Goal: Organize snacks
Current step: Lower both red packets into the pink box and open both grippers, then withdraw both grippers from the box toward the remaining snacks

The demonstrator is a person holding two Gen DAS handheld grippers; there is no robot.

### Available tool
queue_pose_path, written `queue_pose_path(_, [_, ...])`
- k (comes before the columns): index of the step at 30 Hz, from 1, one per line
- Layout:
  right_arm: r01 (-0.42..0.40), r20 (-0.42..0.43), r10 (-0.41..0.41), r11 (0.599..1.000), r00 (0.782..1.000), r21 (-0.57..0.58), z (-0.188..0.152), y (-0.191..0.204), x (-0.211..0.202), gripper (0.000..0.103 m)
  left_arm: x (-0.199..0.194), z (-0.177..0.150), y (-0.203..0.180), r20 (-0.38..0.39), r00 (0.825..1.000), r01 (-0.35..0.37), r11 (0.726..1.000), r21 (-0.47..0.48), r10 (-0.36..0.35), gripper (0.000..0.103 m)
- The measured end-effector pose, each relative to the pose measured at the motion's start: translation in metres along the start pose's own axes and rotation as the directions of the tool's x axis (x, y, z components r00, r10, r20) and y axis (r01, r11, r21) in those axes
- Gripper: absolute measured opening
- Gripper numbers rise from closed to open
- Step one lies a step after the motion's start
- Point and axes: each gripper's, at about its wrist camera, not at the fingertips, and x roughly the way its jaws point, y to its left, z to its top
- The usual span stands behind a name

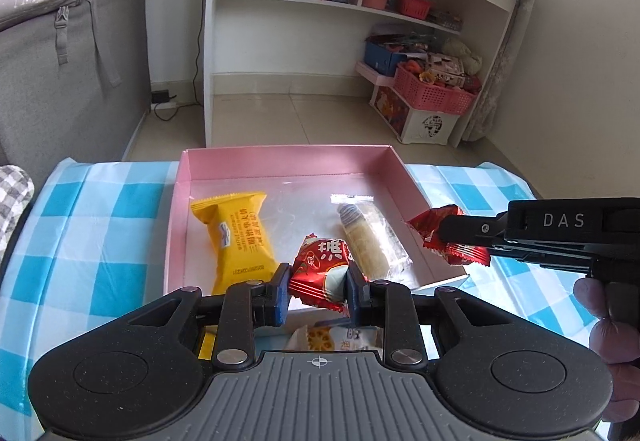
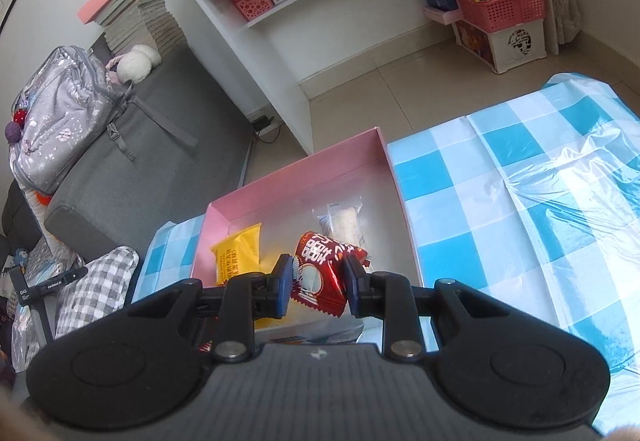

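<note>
Though half-hidden, a clamped red packet point(image 1: 320, 273).

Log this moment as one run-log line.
left gripper: shut on red snack packet | right gripper: shut on second red packet | pink box: two snacks inside

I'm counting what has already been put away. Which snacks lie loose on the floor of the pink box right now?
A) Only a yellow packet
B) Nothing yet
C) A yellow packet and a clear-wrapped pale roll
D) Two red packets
C: the yellow packet and the clear-wrapped pale roll lie in the pink box, while each red packet is clamped in a gripper.
</note>
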Motion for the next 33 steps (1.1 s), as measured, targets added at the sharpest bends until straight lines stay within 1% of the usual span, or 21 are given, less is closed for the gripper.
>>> queue_pose_path(3, [-0.006, 0.000, 0.006, 1.000, 1.000, 0.008, 0.002, -0.007, 0.004, 0.025, 0.018, 0.003, -0.003, -0.011, 1.000, 0.010, 1.000, 0.001, -0.010, 0.025])
queue_pose_path(6, [-0.012, -0.002, 0.012, 0.999, 1.000, 0.030, 0.002, -0.013, 0.010, 0.025, 0.034, 0.007, -0.007, -0.024, 1.000, -0.009, 1.000, 0.024, 0.010, 0.025])
queue_pose_path(10, [0.008, -0.012, -0.008, 1.000, 1.000, 0.025, 0.001, -0.015, 0.018, 0.025, 0.048, 0.009, -0.010, -0.040, 0.999, -0.029, 0.999, 0.042, 0.031, 0.025])
queue_pose_path(15, [0.029, -0.009, -0.029, 0.999, 1.000, 0.019, -0.002, -0.014, 0.025, 0.025, 0.056, 0.008, -0.012, -0.030, 0.998, -0.055, 0.996, 0.076, 0.058, 0.025])
queue_pose_path(18, [0.050, 0.004, -0.050, 0.999, 0.999, -0.011, -0.003, -0.010, 0.027, 0.025, 0.058, 0.009, -0.009, -0.017, 0.997, -0.072, 0.995, 0.071, 0.074, 0.025])
queue_pose_path(21, [0.046, 0.011, -0.046, 0.999, 0.999, -0.020, -0.003, -0.009, 0.028, 0.025, 0.059, 0.009, -0.008, -0.006, 0.997, -0.070, 0.995, 0.069, 0.071, 0.026])
queue_pose_path(23, [0.049, 0.020, -0.049, 0.999, 0.999, -0.015, -0.002, -0.010, 0.028, 0.027, 0.060, 0.009, -0.008, -0.007, 0.998, -0.068, 0.995, 0.078, 0.068, 0.030])
queue_pose_path(24, [0.050, 0.019, -0.050, 0.999, 0.999, -0.007, -0.001, -0.011, 0.027, 0.028, 0.060, 0.009, -0.008, -0.004, 0.998, -0.069, 0.994, 0.081, 0.069, 0.030])
queue_pose_path(25, [0.051, 0.019, -0.051, 0.999, 0.999, 0.002, 0.000, -0.012, 0.027, 0.028, 0.060, 0.009, -0.008, -0.005, 0.997, -0.073, 0.994, 0.083, 0.074, 0.036])
queue_pose_path(26, [0.051, 0.021, -0.051, 0.999, 0.998, 0.009, 0.001, -0.014, 0.026, 0.033, 0.059, 0.009, -0.008, -0.005, 0.997, -0.076, 0.994, 0.084, 0.076, 0.045])
queue_pose_path(27, [0.050, 0.025, -0.051, 0.999, 0.998, 0.014, 0.001, -0.015, 0.024, 0.040, 0.057, 0.008, -0.008, 0.001, 0.997, -0.080, 0.993, 0.084, 0.080, 0.050])
queue_pose_path(28, [0.050, 0.031, -0.051, 0.999, 0.998, 0.018, 0.002, -0.015, 0.022, 0.042, 0.056, 0.008, -0.007, 0.007, 0.996, -0.084, 0.993, 0.084, 0.084, 0.057])
queue_pose_path(29, [0.049, 0.033, -0.050, 0.999, 0.998, 0.020, 0.002, -0.016, 0.021, 0.044, 0.053, 0.007, -0.007, 0.012, 0.996, -0.085, 0.993, 0.082, 0.084, 0.060])
queue_pose_path(30, [0.048, 0.034, -0.049, 0.999, 0.998, 0.022, 0.003, -0.016, 0.020, 0.045, 0.052, 0.007, -0.006, 0.011, 0.996, -0.085, 0.993, 0.078, 0.084, 0.062])
queue_pose_path(32, [0.047, 0.037, -0.048, 0.998, 0.998, 0.028, 0.003, -0.016, 0.018, 0.046, 0.049, 0.006, -0.006, 0.008, 0.996, -0.086, 0.994, 0.074, 0.085, 0.069])
queue_pose_path(33, [0.044, 0.038, -0.046, 0.999, 0.998, 0.030, 0.004, -0.016, 0.017, 0.048, 0.047, 0.006, -0.006, 0.009, 0.996, -0.087, 0.993, 0.076, 0.087, 0.070])
